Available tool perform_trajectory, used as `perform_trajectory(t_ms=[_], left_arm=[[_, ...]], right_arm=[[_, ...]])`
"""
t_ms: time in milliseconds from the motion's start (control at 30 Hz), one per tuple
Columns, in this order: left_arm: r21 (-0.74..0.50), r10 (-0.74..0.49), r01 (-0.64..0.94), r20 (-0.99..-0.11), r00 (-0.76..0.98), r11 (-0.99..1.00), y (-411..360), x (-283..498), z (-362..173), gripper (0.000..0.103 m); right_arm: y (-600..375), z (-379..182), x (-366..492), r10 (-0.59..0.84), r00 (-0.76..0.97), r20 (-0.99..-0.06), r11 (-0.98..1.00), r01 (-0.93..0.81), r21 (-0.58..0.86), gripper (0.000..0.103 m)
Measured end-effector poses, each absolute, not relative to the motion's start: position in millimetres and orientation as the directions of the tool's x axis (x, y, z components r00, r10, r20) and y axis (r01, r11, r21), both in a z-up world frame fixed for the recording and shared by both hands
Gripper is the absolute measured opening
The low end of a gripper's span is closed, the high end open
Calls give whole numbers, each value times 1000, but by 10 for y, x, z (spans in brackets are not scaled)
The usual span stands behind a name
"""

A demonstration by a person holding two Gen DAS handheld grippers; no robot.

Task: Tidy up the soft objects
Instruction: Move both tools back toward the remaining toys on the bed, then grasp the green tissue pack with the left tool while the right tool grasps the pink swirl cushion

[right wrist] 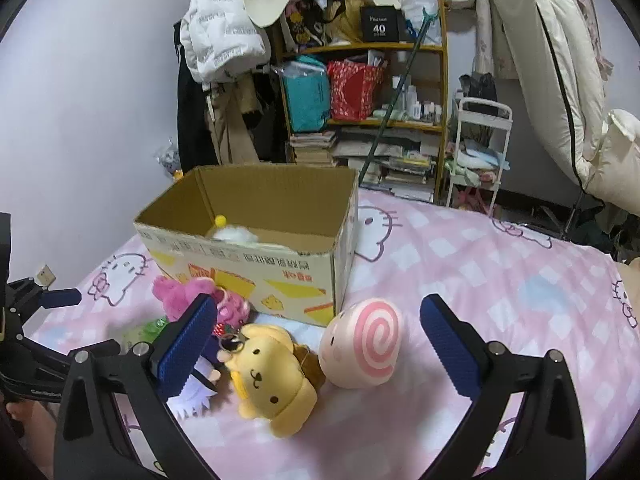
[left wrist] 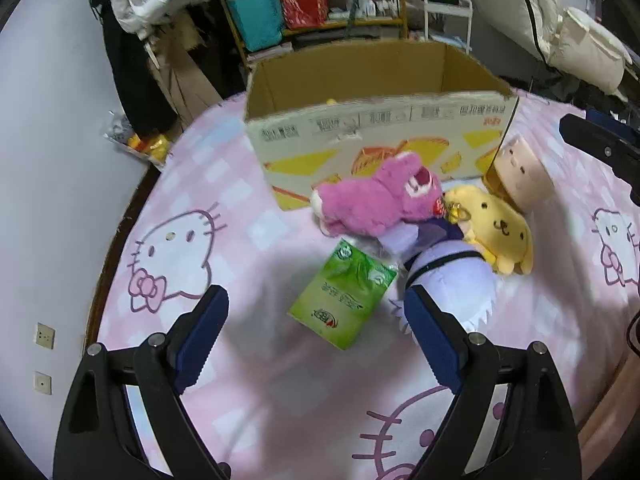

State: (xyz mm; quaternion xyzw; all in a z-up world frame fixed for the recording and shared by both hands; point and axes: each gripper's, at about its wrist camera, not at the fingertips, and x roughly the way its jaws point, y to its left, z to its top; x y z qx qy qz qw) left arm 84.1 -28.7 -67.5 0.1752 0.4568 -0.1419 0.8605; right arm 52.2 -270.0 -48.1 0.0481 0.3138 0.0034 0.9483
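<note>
**Two grippers hang open above a heap of plush toys beside a cardboard box**

On a bed spread with a pink cartoon-cat sheet, the left gripper points steeply down with its blue-padded jaws spread wide and nothing between the pads. A green tissue pack lies flat on the sheet in the gap between the jaws, nearer the right-hand one and apart from both. Just beyond that jaw's tip a white and lavender plush lies on the sheet, with a pink bear plush sprawled over its far end and a yellow dog plush pressed against its right side.

The right gripper also has its jaws standing wide apart, gripping nothing. The yellow dog plush lies face up ahead of the left-hand jaw, and a round cream cushion with a pink swirl sits between the two jaws, touching the dog and clear of both pads.

Beyond both pairs of jaws stands an open cardboard box, printed in yellow, with the pink bear leaning against its front wall. Inside it a white plush with a yellow pompom shows above the rim. A cluttered shelf fills the background behind the bed
</note>
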Motion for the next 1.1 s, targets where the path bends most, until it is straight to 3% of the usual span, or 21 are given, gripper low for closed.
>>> perform_trajectory(t_ms=[367, 1100], left_arm=[[109, -98, 418, -891, 443, 902, -316, 1052, -946, 89], [143, -17, 447, -942, 335, 883, -435, 1404, -1454, 89]], right_arm=[[-2771, -767, 755, 7, 753, -658, 996, 50, 68, 103], [-2998, -1221, 1133, -31, 660, -751, 985, 147, 88, 103]])
